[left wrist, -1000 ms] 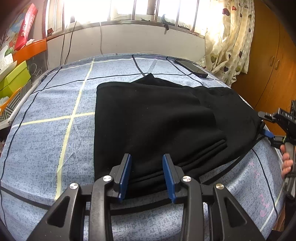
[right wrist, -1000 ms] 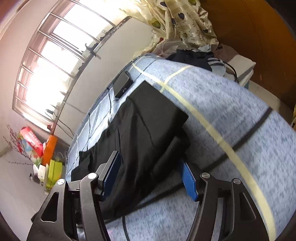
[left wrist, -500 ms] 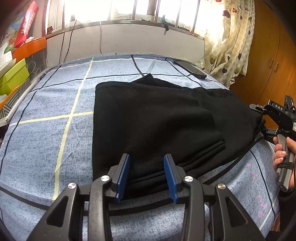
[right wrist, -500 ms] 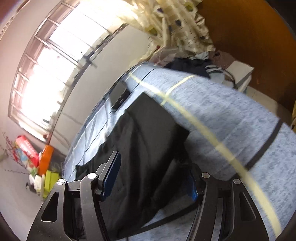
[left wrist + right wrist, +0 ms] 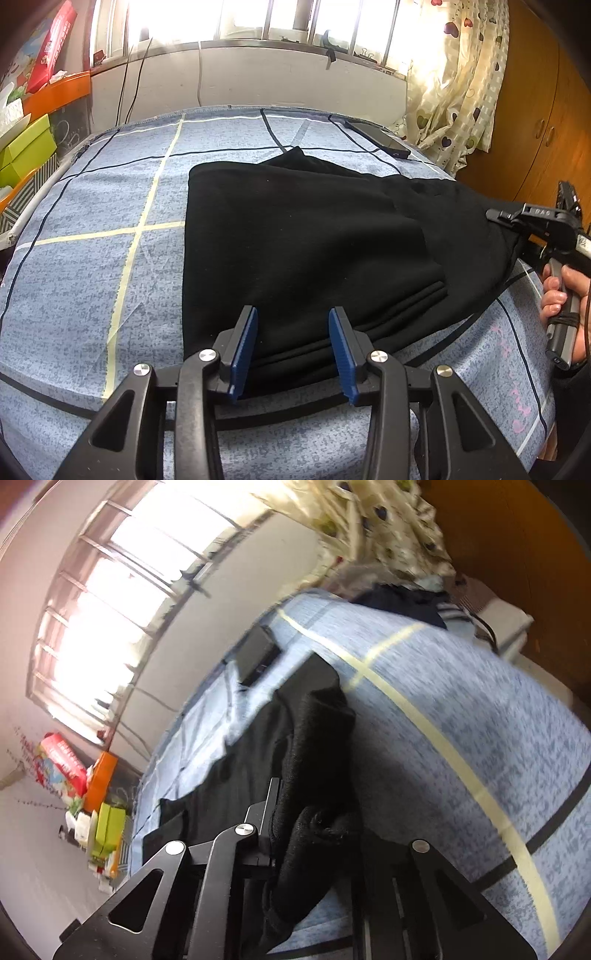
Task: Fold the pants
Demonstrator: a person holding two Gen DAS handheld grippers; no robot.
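Note:
Black pants lie partly folded on a blue checked bed sheet. My left gripper is open, its blue pads hovering over the near edge of the pants. My right gripper is shut on a bunched black edge of the pants at their right end. In the left wrist view the right gripper shows at the far right edge of the pants, held by a hand.
A black phone lies at the bed's far right corner. Green boxes and an orange shelf stand left of the bed. A curtain and wooden wardrobe are on the right. Dark clothes lie beyond the bed.
My right gripper has closed on the right edge of the pants and bunched the cloth. My left gripper has stayed open at the near edge.

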